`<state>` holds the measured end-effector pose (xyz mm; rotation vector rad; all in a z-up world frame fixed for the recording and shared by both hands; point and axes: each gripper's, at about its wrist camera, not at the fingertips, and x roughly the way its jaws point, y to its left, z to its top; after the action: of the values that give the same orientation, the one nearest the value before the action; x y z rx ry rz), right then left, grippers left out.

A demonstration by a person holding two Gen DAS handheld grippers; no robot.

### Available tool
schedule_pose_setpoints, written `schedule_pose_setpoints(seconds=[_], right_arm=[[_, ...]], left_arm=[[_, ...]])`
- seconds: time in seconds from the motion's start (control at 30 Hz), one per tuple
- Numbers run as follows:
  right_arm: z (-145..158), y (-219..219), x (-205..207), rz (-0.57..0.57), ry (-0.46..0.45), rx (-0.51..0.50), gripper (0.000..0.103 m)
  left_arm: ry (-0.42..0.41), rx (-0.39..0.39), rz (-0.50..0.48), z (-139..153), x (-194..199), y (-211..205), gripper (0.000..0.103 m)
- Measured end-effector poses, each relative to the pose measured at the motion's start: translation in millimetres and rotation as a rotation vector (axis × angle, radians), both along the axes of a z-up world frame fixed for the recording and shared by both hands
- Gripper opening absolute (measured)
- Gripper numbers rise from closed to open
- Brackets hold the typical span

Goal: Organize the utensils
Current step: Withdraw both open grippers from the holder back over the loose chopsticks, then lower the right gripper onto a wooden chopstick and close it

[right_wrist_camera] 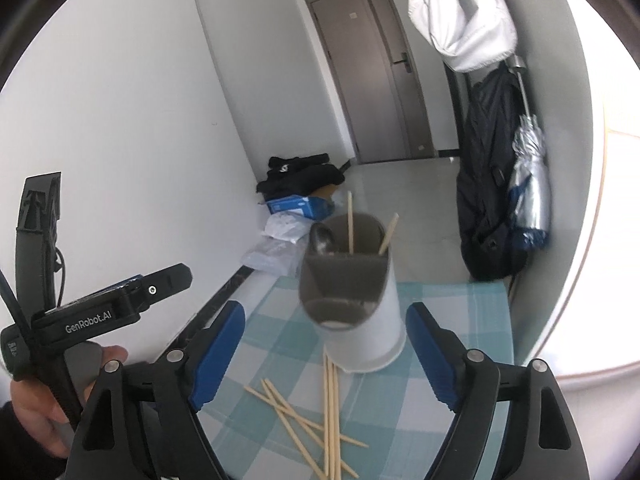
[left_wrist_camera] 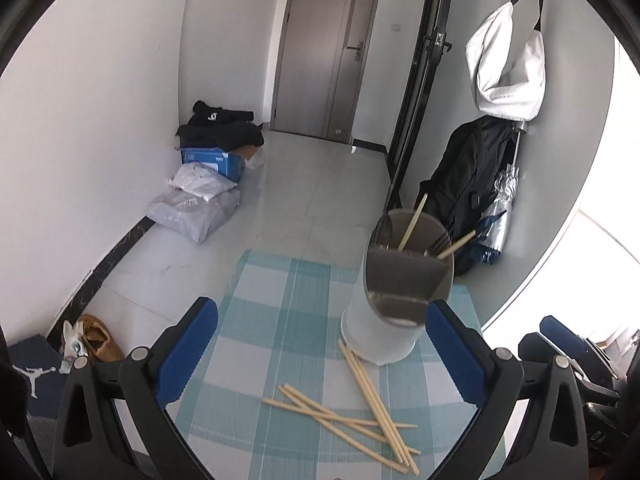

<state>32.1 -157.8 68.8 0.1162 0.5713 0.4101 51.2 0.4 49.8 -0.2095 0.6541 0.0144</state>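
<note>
A white utensil holder (left_wrist_camera: pixel 380 328) with a grey divided insert stands on a blue checked table mat (left_wrist_camera: pixel 280 320). Two wooden chopsticks, a fork (left_wrist_camera: pixel 440 242) and a spoon stand in it. Several loose chopsticks (left_wrist_camera: pixel 360 412) lie crossed on the mat in front of it. My left gripper (left_wrist_camera: pixel 322 320) is open and empty, above the mat, the holder by its right finger. In the right wrist view the holder (right_wrist_camera: pixel 360 320) and loose chopsticks (right_wrist_camera: pixel 320 420) sit between the open, empty fingers of my right gripper (right_wrist_camera: pixel 324 328). The left gripper's body (right_wrist_camera: pixel 104 312) shows at the left.
The small table stands against a white wall (right_wrist_camera: pixel 532 240) on the right. Beyond it are a tiled floor, a pile of bags and a blue box (left_wrist_camera: pixel 212 160), a black backpack and folded umbrella (left_wrist_camera: pixel 480 192), and a grey door (left_wrist_camera: pixel 328 48).
</note>
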Motion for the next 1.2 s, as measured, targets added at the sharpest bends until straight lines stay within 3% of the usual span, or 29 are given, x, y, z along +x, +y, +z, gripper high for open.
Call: schedule_pose_setpoints(seconds=[0.17,0.73,0.97,1.2], right_arm=[[-19,4,-8,-0.002,0.020,-0.028,0.083],[-94,15,-12,-0.019,0.204,-0.114,0.085],[-108,17,-8,-0.039,0.234,-0.172,0.086],[-124,28,9,-0.020,0.296,-0.219,0.086]], left_arm=[[0.002,-0.005,0.022,-21,-13,4,0.102],[0.162,-0.027,0.024,-87,-18,11,0.102],[0.267,-0.119,0.073,-108,-8,33,0.102],[0.293,-0.161,0.089,-112,-4,42,0.102]])
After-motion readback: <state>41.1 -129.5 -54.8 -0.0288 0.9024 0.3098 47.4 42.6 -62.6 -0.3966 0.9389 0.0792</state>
